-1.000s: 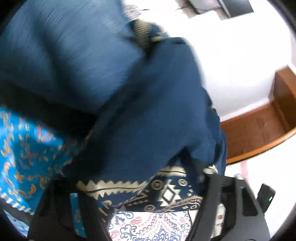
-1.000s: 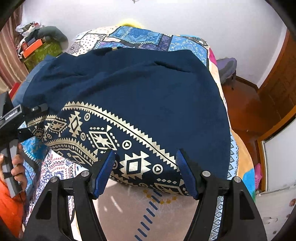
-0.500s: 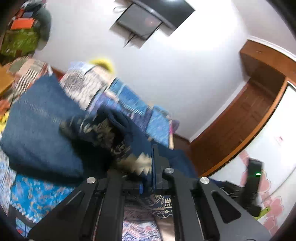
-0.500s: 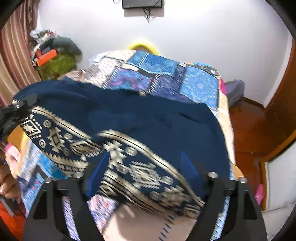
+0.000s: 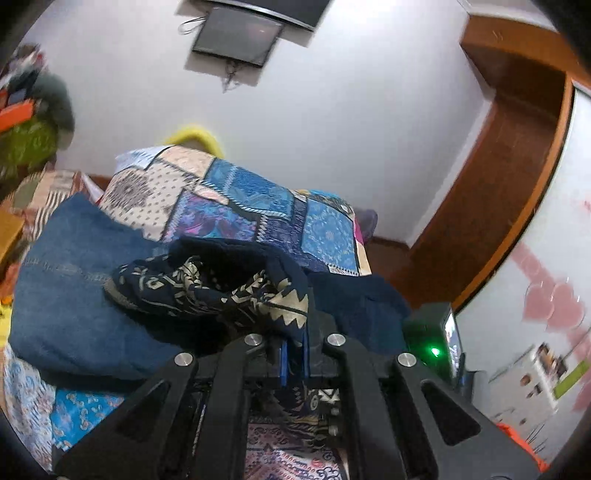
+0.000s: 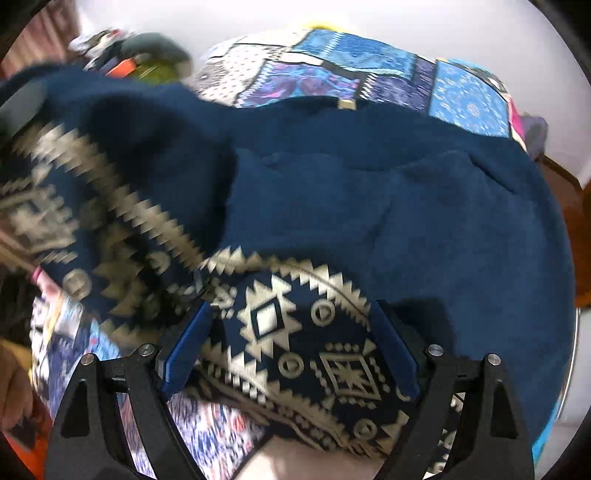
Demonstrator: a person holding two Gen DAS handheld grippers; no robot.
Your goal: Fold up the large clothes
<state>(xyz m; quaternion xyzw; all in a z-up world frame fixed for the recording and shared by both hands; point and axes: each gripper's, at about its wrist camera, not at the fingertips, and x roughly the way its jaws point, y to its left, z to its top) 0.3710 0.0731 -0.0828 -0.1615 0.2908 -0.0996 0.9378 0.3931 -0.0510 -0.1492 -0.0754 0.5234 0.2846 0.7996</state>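
The navy garment [image 6: 388,206], with its cream geometric border, is spread over the bed [image 6: 469,96], whose patchwork cover shows beyond it. One bordered edge is now bunched and raised off the bed, clamped between the closed pads of the left tool [image 5: 293,354]; a second ago those jaws stood apart with the cloth draped loosely across them, and the view was filled almost wholly by fabric. The left wrist view has since opened onto the room: the pinched hem is seen hanging in folds above a folded blue denim piece [image 5: 74,295] lying on the bed, with a wall-mounted screen [image 5: 236,35] and a wooden door frame [image 5: 517,147] behind.

In the right wrist view the right tool [image 6: 291,350] is held with its jaws wide apart, wider than a second ago, and the patterned hem lies between the blue pads, not pinched by them. The left part of the border, flat on the bed before, is now lifted and blurred.
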